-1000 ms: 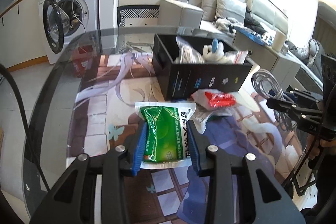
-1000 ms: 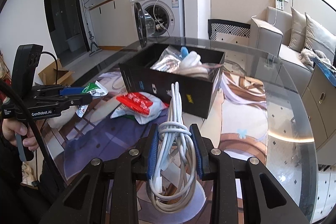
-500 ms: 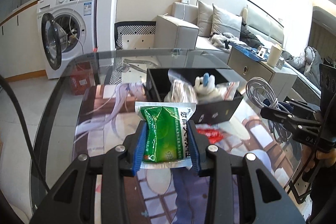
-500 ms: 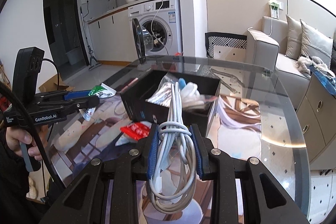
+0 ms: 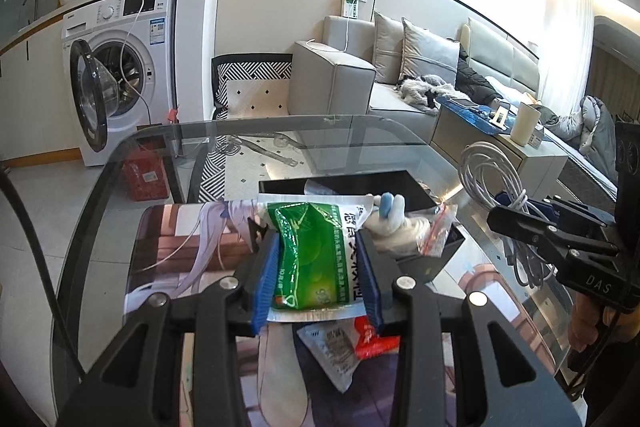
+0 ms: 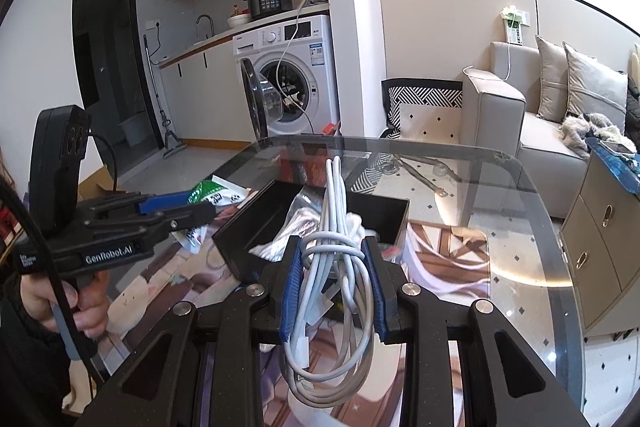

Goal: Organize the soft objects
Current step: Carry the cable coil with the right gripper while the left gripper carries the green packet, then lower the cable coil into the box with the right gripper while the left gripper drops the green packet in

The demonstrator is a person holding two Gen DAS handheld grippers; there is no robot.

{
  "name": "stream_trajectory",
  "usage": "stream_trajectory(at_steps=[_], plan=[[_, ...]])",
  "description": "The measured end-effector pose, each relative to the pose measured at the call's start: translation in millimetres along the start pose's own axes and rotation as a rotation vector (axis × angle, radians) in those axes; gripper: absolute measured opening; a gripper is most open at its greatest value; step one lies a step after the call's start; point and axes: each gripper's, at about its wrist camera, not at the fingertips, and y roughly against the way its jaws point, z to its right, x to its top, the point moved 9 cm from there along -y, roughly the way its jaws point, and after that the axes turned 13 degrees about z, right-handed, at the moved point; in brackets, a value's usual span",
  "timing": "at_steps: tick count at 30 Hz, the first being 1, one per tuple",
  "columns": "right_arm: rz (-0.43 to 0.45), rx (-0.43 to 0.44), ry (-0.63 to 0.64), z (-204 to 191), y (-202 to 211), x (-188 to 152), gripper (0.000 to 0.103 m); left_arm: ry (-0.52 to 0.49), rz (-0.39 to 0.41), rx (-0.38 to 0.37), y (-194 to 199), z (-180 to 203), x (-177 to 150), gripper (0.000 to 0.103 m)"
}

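The black box (image 6: 390,223) sits open-topped on the glass table (image 6: 532,247), and everything here is placed from it. The left gripper (image 5: 318,271) is clamped on a green sachet (image 5: 310,255), its 2 blue pads (image 5: 265,279) pressing the packet's 2 long edges; in the left wrist view the sachet is held in the air on the near side of the box, covering part of its near wall. The right gripper (image 6: 332,291) is closed on a bundle of white cable (image 6: 334,267), whose looped end hangs below the jaws while the straight strands rise in front of the box opening. Seen from the left wrist view, that cable bundle (image 5: 490,179) and gripper (image 5: 520,217) are to the right of the box. Inside the box lie clear plastic bags (image 6: 308,215) and a white soft toy (image 5: 394,215) with a blue patch. On the table just in front of the box, below the sachet, lies a red-and-white packet (image 5: 348,343). Beyond the box, past the far table edge, stands a washing machine (image 5: 116,67) with its door open.
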Motion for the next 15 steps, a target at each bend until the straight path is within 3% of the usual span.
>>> stream_trajectory(at_steps=[15], plan=[[-0.034, -0.025, -0.028, 18.4, -36.5, 15.5, 0.029, -0.031, -0.026, 0.014, -42.8, 2.3, 3.3, 0.036]])
